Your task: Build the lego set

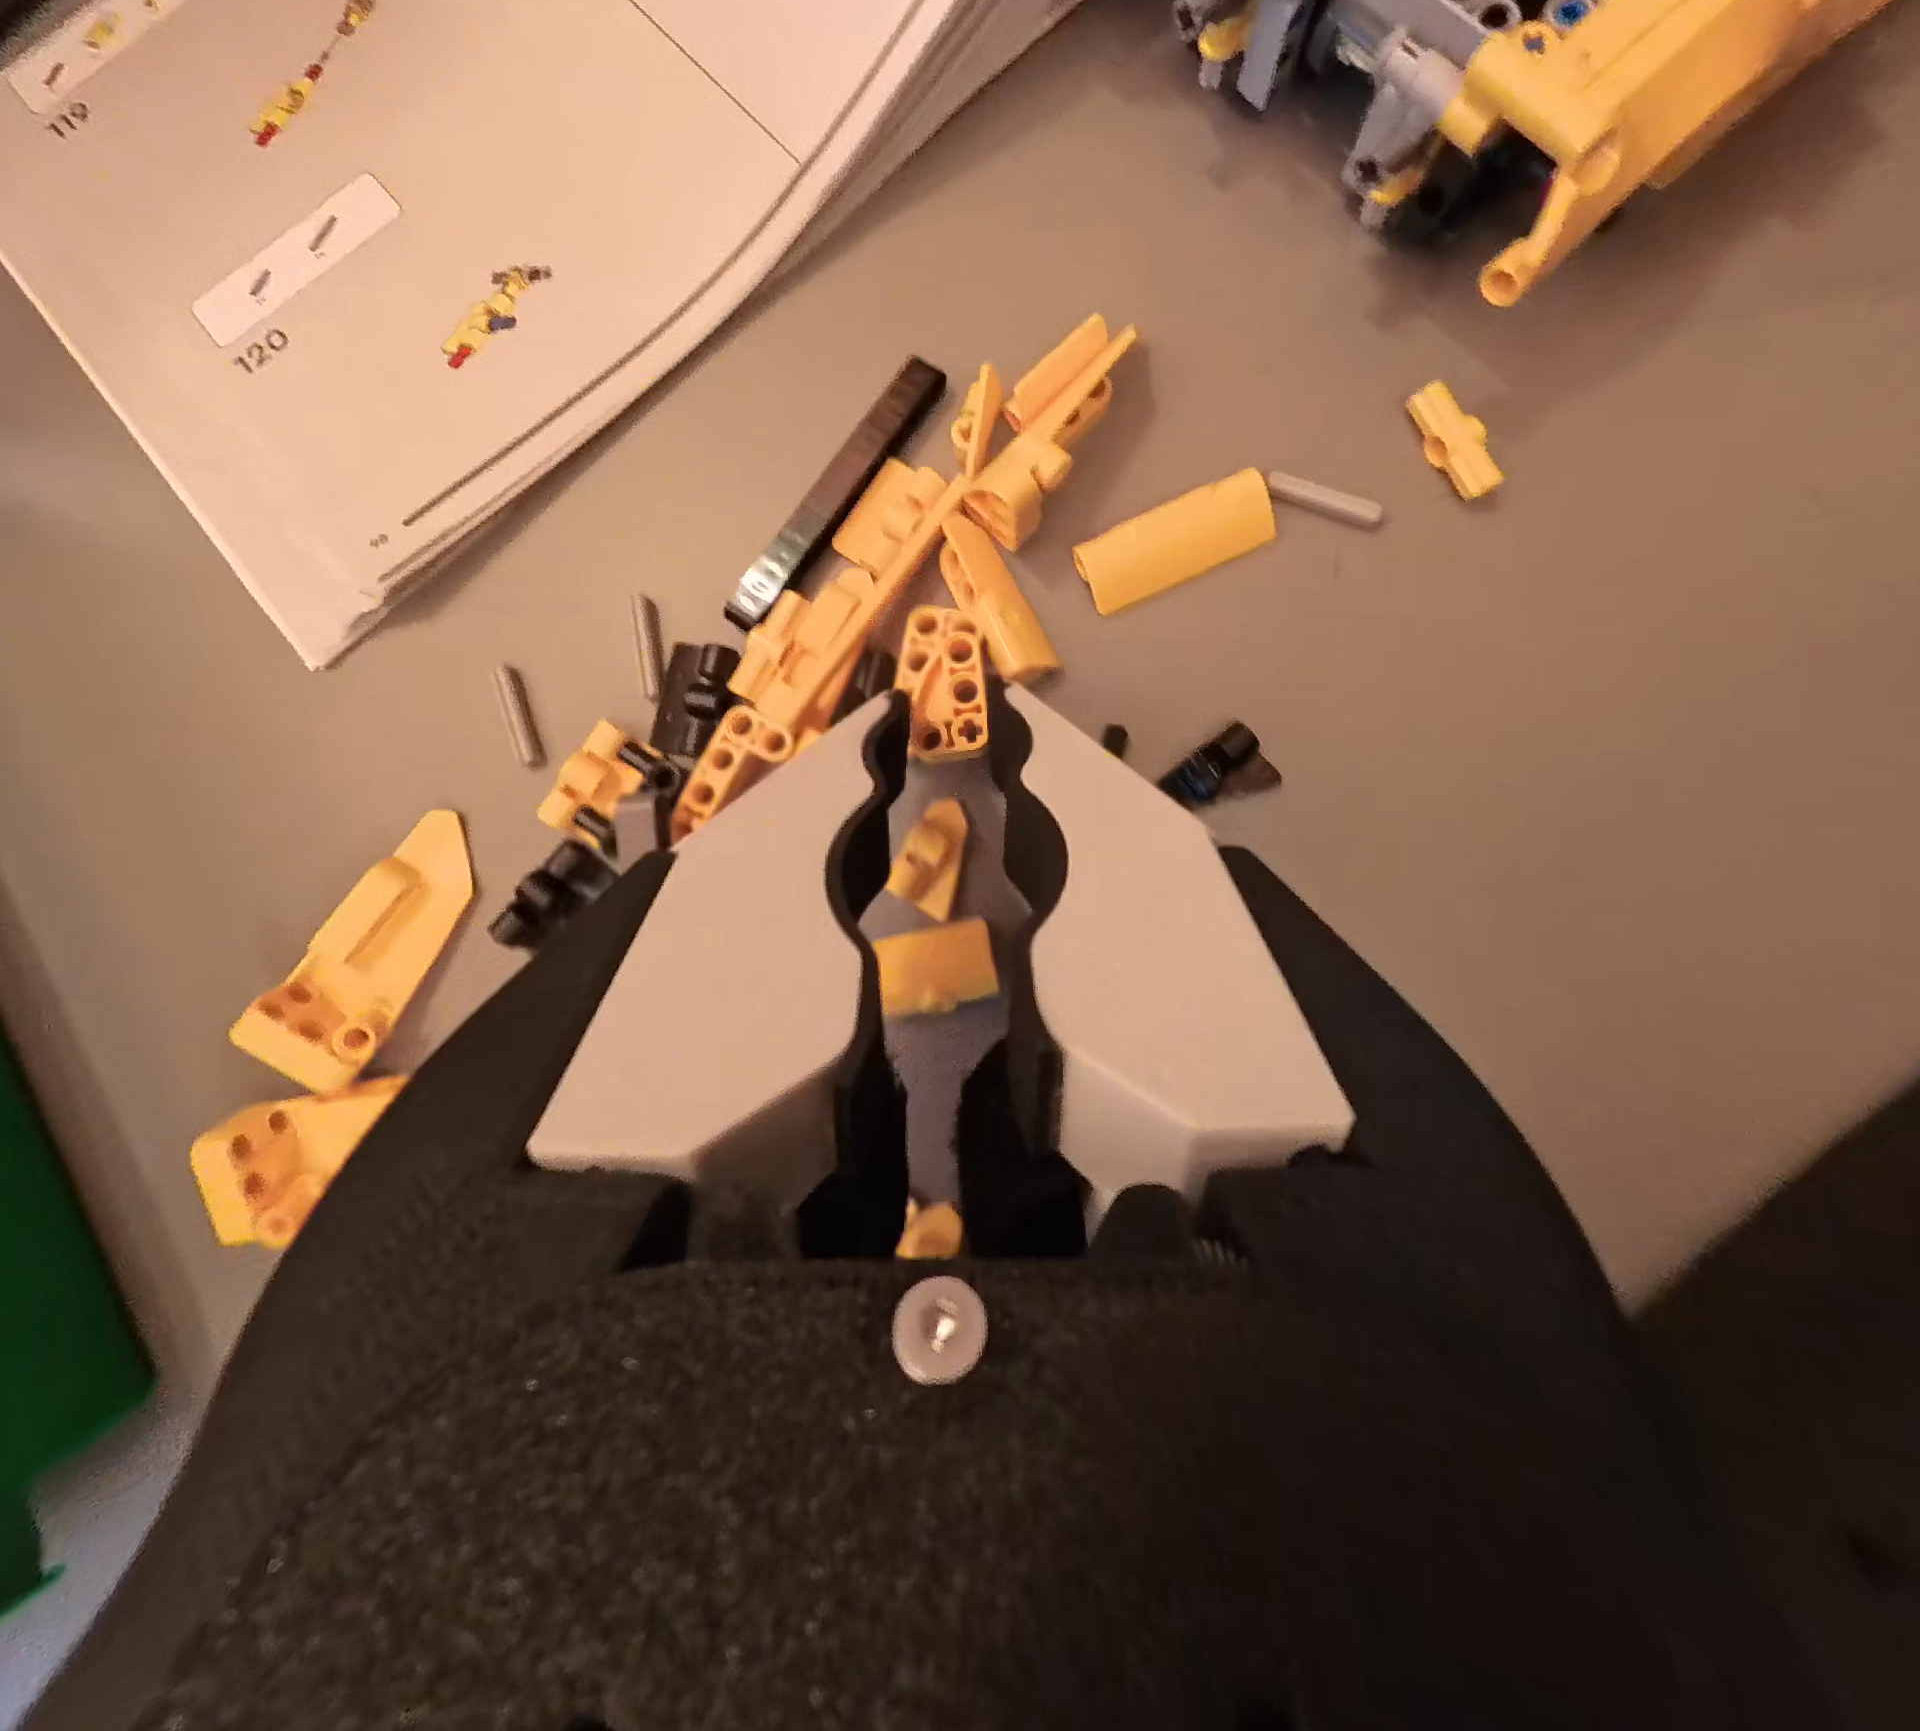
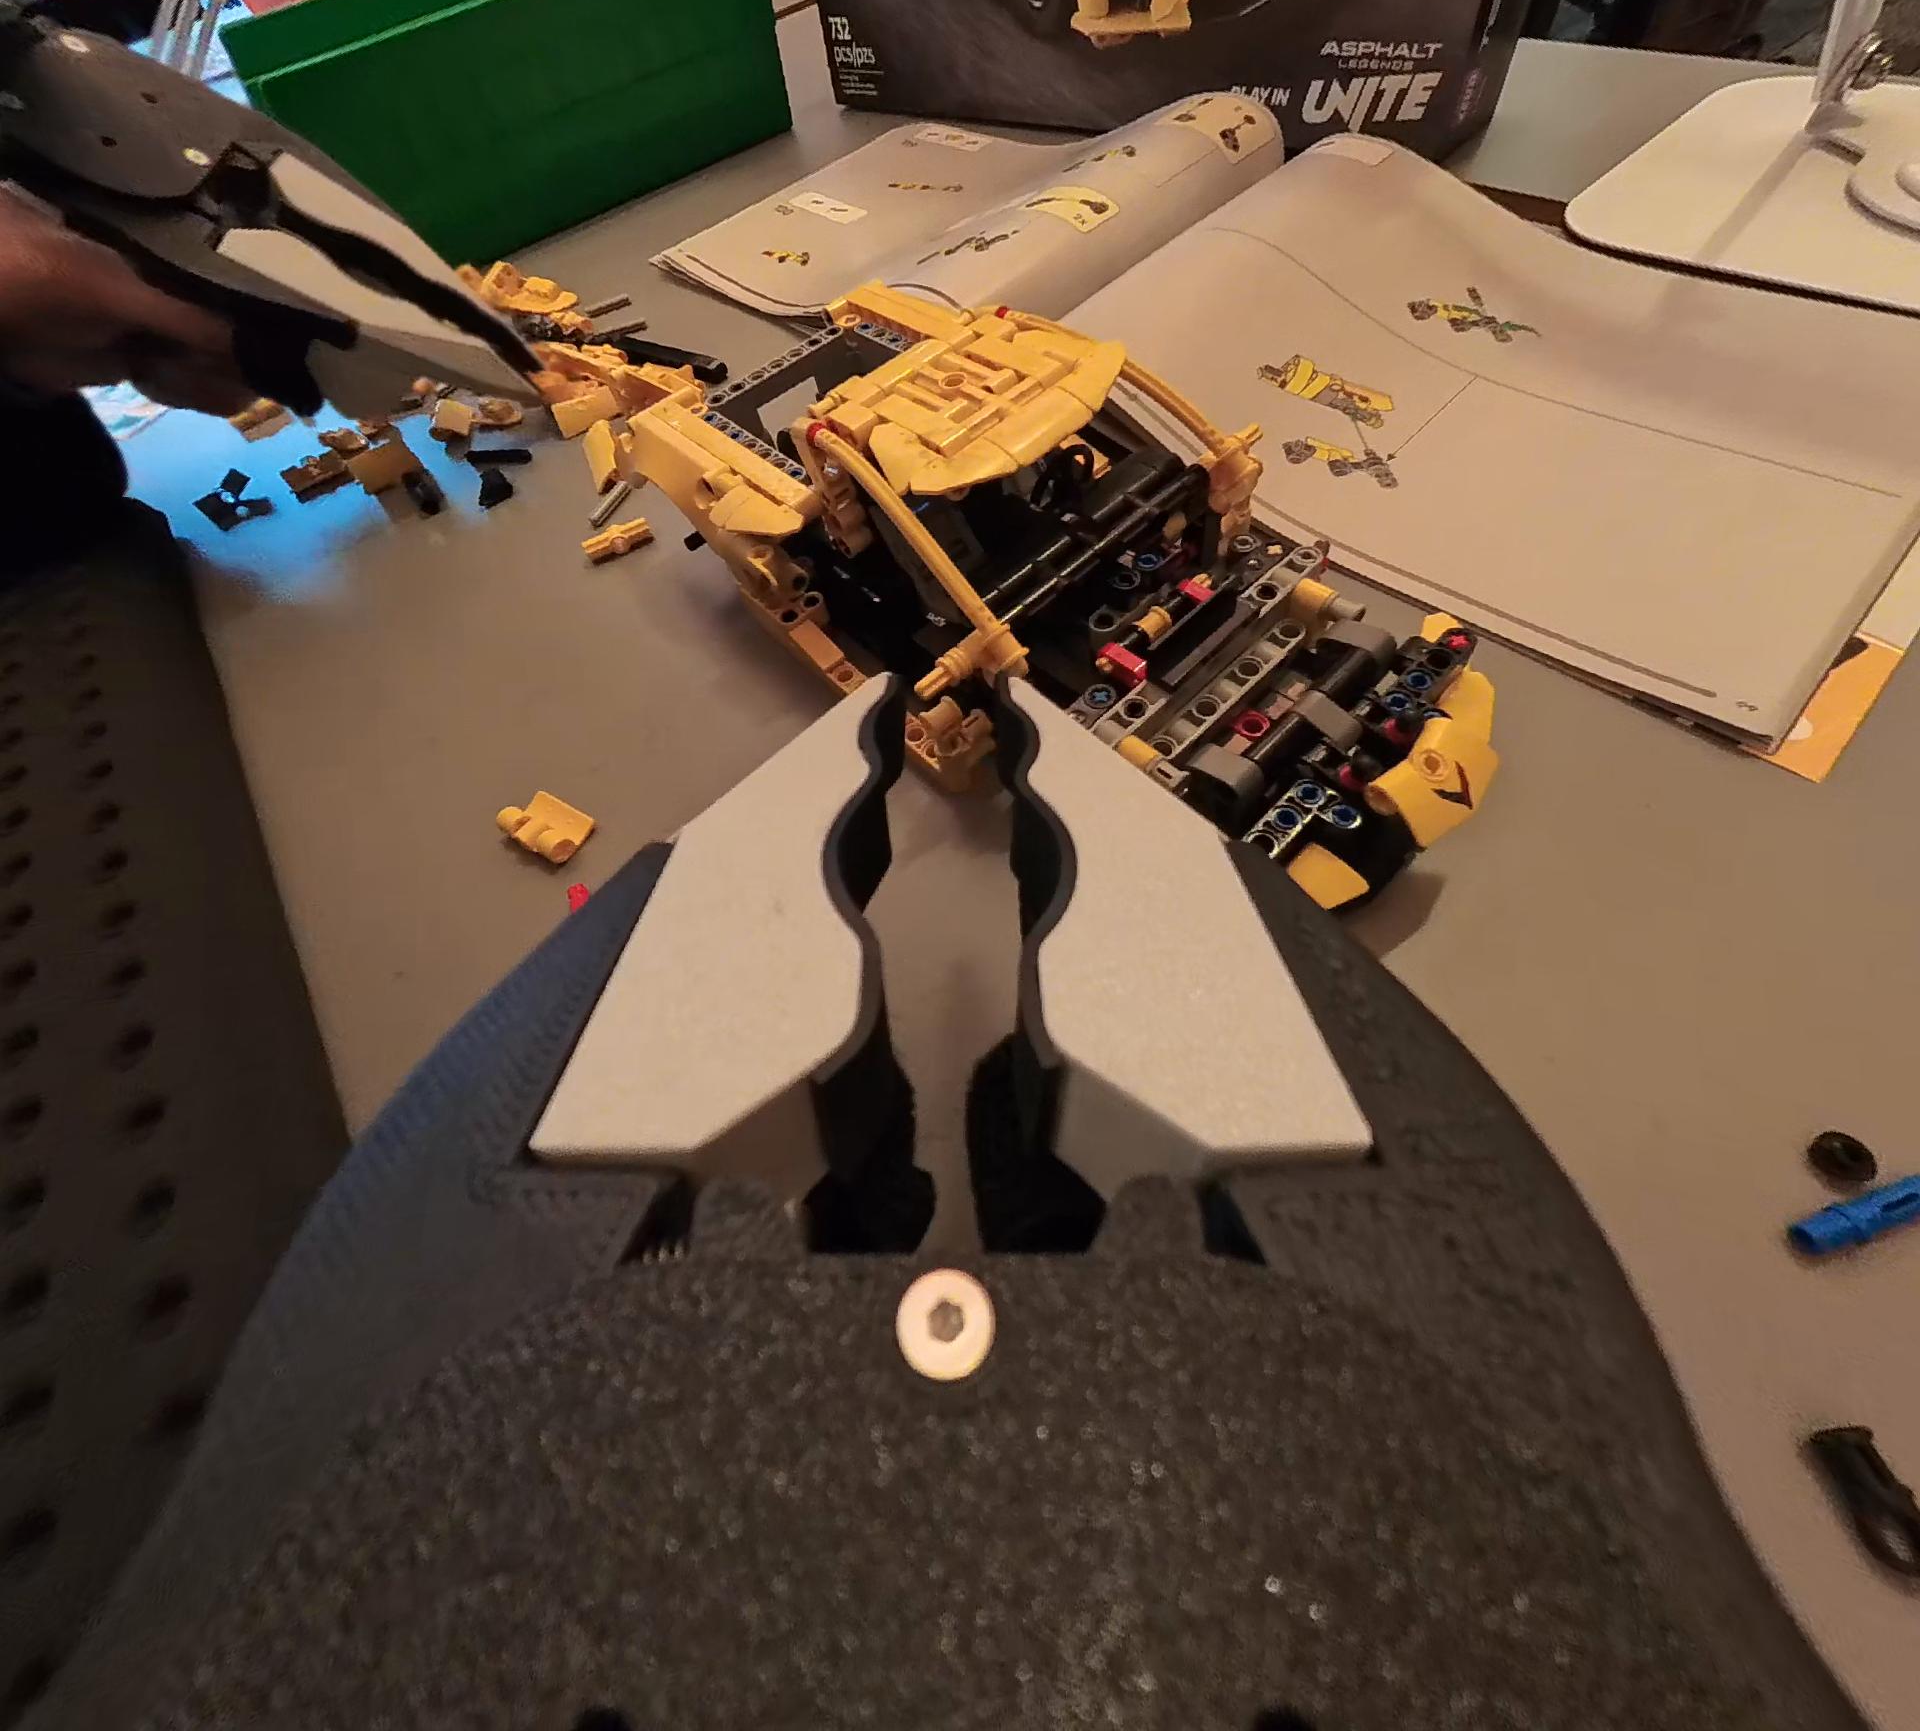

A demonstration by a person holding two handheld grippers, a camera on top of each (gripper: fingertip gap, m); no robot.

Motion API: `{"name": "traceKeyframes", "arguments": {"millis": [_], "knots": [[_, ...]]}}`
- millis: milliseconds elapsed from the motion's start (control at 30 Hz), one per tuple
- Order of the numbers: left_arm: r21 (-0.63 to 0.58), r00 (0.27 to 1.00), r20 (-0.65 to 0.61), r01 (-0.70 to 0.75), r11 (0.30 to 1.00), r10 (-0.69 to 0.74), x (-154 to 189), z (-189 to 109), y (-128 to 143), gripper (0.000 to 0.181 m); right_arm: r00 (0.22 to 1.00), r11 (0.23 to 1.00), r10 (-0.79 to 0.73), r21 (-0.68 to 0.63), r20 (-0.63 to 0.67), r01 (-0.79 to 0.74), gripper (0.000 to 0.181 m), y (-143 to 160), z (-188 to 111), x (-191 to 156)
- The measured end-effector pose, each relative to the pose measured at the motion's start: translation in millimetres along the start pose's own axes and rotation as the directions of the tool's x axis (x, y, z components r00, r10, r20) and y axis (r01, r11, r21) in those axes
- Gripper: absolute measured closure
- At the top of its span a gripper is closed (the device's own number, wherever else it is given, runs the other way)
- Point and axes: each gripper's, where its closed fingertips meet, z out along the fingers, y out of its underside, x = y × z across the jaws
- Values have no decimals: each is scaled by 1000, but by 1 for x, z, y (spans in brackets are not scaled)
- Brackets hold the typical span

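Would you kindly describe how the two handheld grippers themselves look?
The left gripper and right gripper look alike: two light grey wedge-shaped fingers with wavy black inner edges, set in a broad, grainy black body with a round silver screw at its centre. No cables or markings are visible.

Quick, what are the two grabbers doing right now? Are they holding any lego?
Left gripper: open, over the pile of loose pieces, holding nothing.
Right gripper: open, empty, by the yellow car model.
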Motion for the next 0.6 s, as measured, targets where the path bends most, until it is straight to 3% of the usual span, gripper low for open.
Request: {"name": "traceKeyframes", "arguments": {"millis": [233,400,600], "knots": [[-67,1000,-8,-5,998,5,6,-12,26,167,1000,1000,2,-3,7,-2,166,0,1,-1],[-23,998,-65,13,1000,-15,16,-1,9,164,1000,1000,1,-3,3,-1,166,1,0,0],[-11,999,-33,12,1000,-13,15,17,-6,156,1000,1000,6,-9,4,-6,166,2,1,0]]}}
